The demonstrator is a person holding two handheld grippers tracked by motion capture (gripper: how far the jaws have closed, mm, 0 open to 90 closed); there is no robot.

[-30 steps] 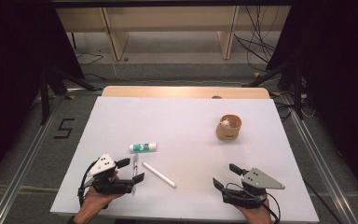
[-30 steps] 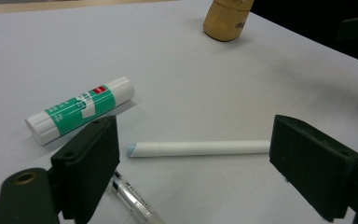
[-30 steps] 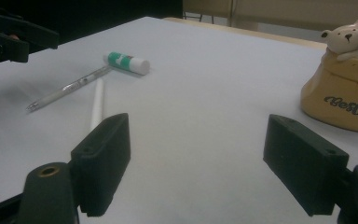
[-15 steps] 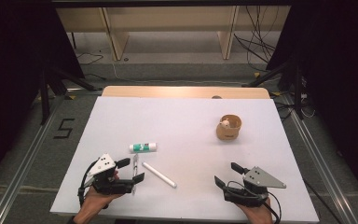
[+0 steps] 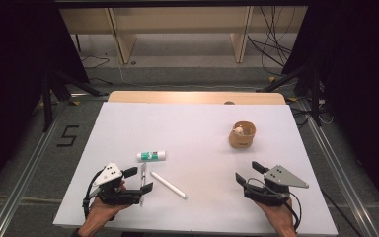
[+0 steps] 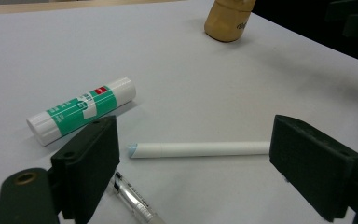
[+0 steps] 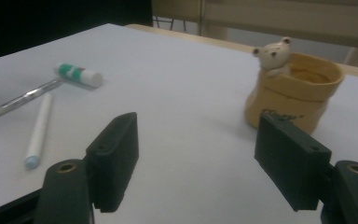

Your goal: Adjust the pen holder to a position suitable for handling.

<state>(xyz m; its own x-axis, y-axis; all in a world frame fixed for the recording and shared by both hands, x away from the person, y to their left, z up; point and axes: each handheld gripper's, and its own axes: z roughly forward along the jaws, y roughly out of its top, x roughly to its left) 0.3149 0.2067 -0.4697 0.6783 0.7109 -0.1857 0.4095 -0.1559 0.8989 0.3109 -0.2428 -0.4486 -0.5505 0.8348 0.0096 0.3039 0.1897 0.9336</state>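
Observation:
A green-and-white glue stick (image 5: 151, 156) (image 6: 81, 109) (image 7: 79, 74) lies left of the table's centre. Just in front of it are a white marker (image 5: 168, 185) (image 6: 199, 149) (image 7: 38, 129) and a thin silver pen (image 5: 143, 173) (image 6: 133, 201) (image 7: 22, 99). A tan cup with a small bear on its rim (image 5: 242, 135) (image 7: 292, 95) (image 6: 226, 19) stands at the right. My left gripper (image 5: 141, 179) (image 6: 193, 137) is open, its jaws framing the marker without touching it. My right gripper (image 5: 247, 172) (image 7: 198, 126) is open near the front right; its jaws have just been closing slightly with nothing between them.
The white table top (image 5: 192, 123) stretches wide between the two hands. A wooden strip (image 5: 177, 97) borders its far edge. Dark stands and cables sit on the floor beyond the table, and rails run along both sides.
The right gripper has shifted a little forward on the table, toward the cup, and its jaws stand slightly narrower. The left gripper and the objects have not moved.

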